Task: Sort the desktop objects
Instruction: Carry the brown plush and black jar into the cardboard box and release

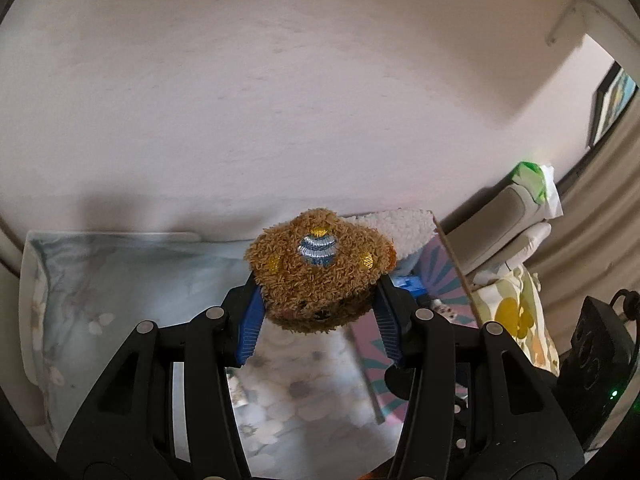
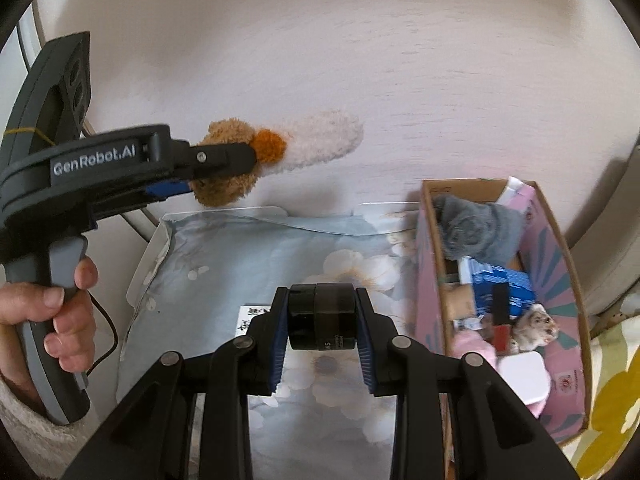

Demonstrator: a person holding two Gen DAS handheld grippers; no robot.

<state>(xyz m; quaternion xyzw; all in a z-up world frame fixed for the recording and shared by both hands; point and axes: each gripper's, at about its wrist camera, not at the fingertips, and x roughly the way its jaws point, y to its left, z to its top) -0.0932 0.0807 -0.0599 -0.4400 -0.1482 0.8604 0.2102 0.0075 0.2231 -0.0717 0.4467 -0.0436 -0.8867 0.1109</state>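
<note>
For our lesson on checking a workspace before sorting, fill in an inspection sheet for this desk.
Surface: floral mat, blue-grey, partly bare.
Job's things: brown plush toy and black cylinder, both held up; cardboard box at right.
Clutter: box holds grey plush, blue packet, hamster toy.
Grippers: left hand-held gripper shut on toy; right hand-held gripper shut on cylinder.
Cables: thin dark cable below left handle.
Surroundings: pale wall.

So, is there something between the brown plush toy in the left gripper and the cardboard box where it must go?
Nothing visible blocks it. The brown plush toy, held up in the left gripper, has open air toward the open-topped pink cardboard box. The box already holds a grey fluffy toy and other items, leaving little free room.
</note>
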